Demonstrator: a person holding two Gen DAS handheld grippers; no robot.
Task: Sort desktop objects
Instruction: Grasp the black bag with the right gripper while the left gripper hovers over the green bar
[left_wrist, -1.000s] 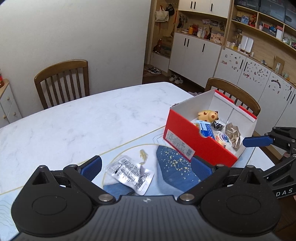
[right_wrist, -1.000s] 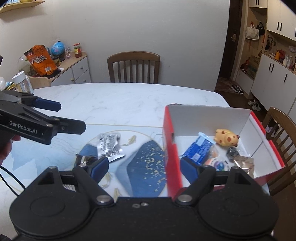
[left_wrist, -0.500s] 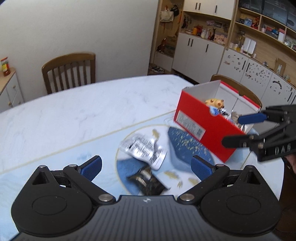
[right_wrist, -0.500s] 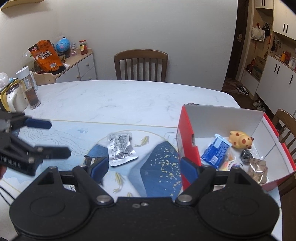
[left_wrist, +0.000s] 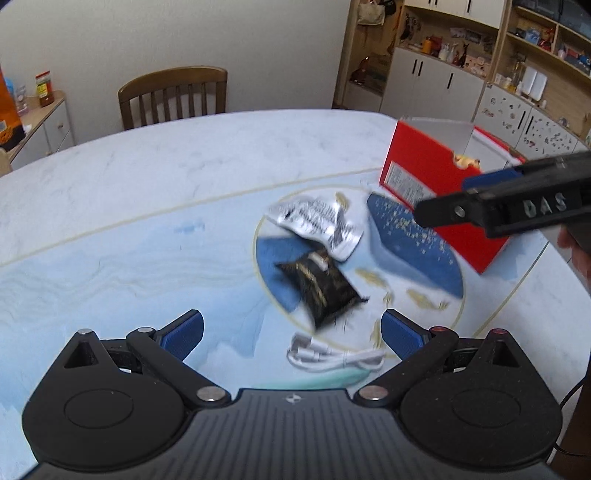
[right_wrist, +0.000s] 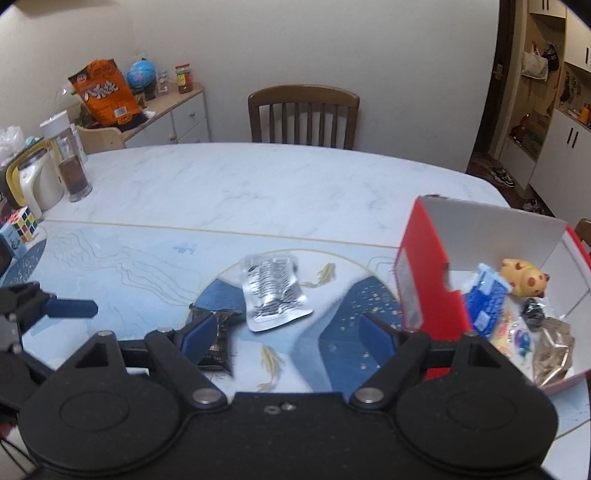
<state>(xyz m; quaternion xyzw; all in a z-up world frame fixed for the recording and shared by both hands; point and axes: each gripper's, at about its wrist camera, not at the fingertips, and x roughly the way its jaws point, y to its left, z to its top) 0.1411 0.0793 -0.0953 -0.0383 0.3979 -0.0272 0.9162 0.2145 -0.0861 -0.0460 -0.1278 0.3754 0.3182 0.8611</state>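
**Three loose items, two empty grippers, and room for a tangle**

Three things lie on the patterned mat (left_wrist: 110, 258) in the left wrist view: a silver packet (left_wrist: 317, 221), a black packet (left_wrist: 321, 284) just beside and partly under it, and a coiled white cable (left_wrist: 332, 358) nearest the camera. The left gripper (left_wrist: 291, 332) hangs above them with its blue fingers (left_wrist: 183, 332) spread wide and nothing between them. The cable sits almost in line with the gap, the black packet just beyond. Judging from this, a closing grab could catch the cable's loops along with the packet, or pinch only one strand and drag the coil open. The picture is smeared, so the exact overlap of the two packets is hard to tell. The right gripper (left_wrist: 461, 210) crosses in front of the red box (left_wrist: 424, 173); both tools near the same patch could knock together.

From the right wrist view, the right gripper (right_wrist: 288, 332) is also wide and empty, aimed between the black packet (right_wrist: 218, 332) near its left finger and the box (right_wrist: 428, 295) by its right. The silver packet (right_wrist: 273, 291) lies flat ahead. Flat foil on a smooth mat is likely to slide rather than lift. A sweep rightward could nudge the box, already holding a yellow toy (right_wrist: 524, 277) and a blue packet (right_wrist: 484, 299), towards the table edge.
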